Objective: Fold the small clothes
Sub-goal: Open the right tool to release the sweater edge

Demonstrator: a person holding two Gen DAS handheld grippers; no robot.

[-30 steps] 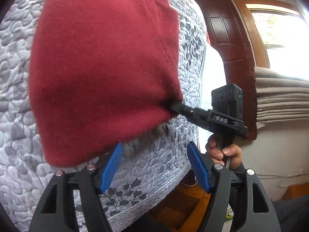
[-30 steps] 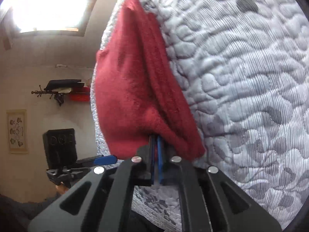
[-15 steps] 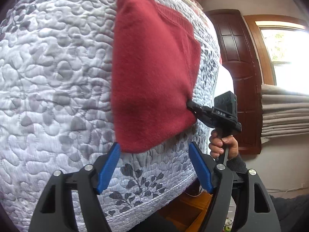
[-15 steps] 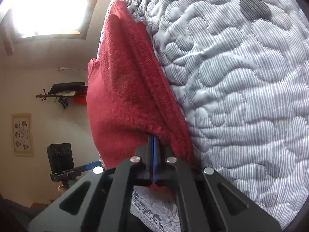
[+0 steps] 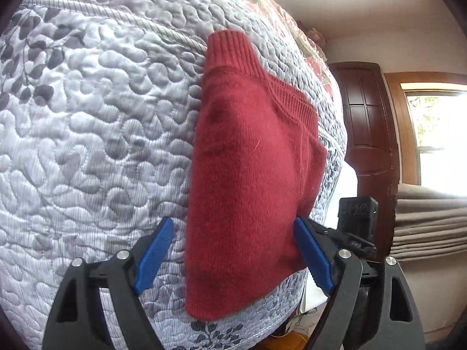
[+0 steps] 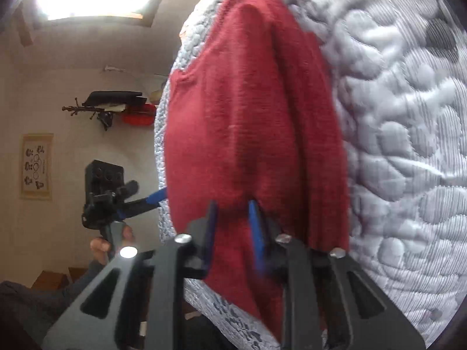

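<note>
A red knitted sweater (image 5: 248, 175) lies folded into a narrow strip on the grey quilted bedspread (image 5: 87, 145), its ribbed collar at the far end. My left gripper (image 5: 233, 255) is open, with a blue pad on each side of the sweater's near end and nothing gripped. In the right wrist view the sweater (image 6: 248, 116) fills the middle. My right gripper (image 6: 232, 224) has its jaws parted, with the sweater's edge loose between them. The left gripper (image 6: 146, 193) shows at the sweater's left side, held by a hand (image 6: 111, 242).
The bed's edge runs just below the sweater's near end. A dark wooden door (image 5: 367, 134), a bright window (image 5: 437, 134) and stacked beige fabric (image 5: 429, 224) stand to the right. A wall picture (image 6: 36, 166) and a coat rack (image 6: 108, 105) are on the far wall.
The right gripper, shut on the sweater's edge in both earlier frames, has parted its jaws. The sweater has come down flat on the quilt. The left gripper has closed in and straddles its near end.
</note>
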